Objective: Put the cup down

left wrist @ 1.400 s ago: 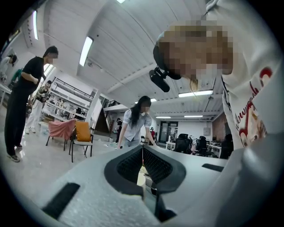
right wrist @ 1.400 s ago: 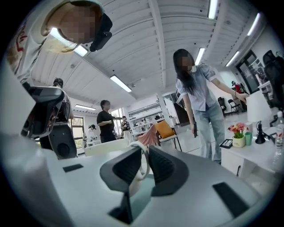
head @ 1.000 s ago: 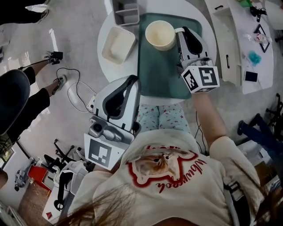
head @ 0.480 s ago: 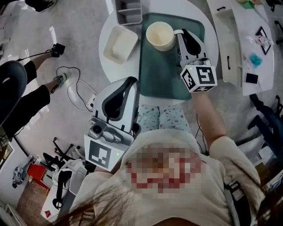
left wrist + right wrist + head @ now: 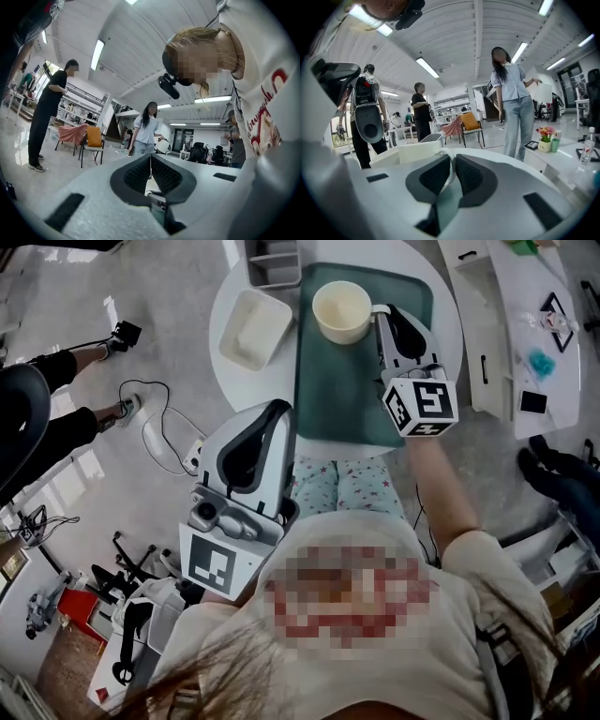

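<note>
Cup point(image 5: 341, 311) handle lies mostly hidden inside right gripper point(image 5: 379, 310).

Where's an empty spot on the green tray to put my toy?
The tray is bare from the cup down to its near edge, left of the right gripper. Its far end is crowded with cup and gripper. Left of it, a white tub and grey bin fill the table.
</note>
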{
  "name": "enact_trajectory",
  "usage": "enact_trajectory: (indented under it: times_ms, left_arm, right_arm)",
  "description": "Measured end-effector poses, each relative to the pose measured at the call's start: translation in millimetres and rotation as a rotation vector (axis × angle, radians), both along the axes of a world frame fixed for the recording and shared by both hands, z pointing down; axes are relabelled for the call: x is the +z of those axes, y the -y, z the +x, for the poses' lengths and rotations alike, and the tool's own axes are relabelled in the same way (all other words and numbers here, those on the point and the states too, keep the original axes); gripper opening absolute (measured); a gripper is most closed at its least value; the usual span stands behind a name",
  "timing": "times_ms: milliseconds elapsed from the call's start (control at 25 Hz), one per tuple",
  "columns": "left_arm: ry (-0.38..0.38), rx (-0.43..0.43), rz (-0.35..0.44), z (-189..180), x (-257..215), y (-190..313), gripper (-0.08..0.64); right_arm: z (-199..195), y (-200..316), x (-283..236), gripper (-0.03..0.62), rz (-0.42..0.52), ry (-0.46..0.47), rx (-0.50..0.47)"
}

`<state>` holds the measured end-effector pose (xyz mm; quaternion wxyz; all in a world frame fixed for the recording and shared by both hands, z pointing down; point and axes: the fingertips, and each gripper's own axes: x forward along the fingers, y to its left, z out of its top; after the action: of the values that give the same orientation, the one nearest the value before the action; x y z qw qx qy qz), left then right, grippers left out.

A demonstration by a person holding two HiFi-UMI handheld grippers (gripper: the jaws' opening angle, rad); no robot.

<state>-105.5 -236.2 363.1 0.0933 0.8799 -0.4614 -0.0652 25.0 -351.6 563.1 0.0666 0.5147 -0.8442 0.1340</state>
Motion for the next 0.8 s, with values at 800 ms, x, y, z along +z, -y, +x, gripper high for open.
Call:
enact_trajectory:
  times_ms: [800]
  left_arm:
    - [0.001,0.011,-0.022,1,10,-8,0.015]
  right_arm:
    - [-6,-25,12,0.052,-0.008,-0.185,-0.05]
